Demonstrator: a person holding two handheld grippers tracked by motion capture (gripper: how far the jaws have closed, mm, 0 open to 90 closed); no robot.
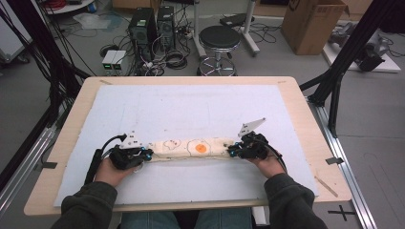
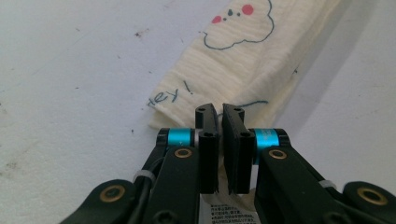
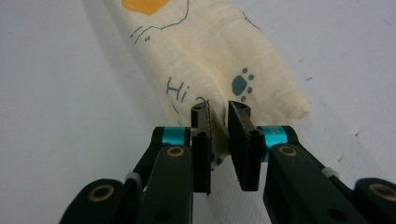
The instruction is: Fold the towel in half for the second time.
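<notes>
High view: on the white mat (image 1: 191, 109) covering the wooden table (image 1: 71, 143), a cream printed cloth (image 1: 191, 149) lies folded into a long narrow strip across the near side, so the folding looks well advanced, with perhaps another fold or a release left. The hands come in low from the near edge, one at each end of the strip. The left gripper (image 2: 219, 114) is nearly closed at the cloth's edge. The right gripper (image 3: 219, 112) stands slightly apart around a pinch of fabric, grip apparently loosening.
</notes>
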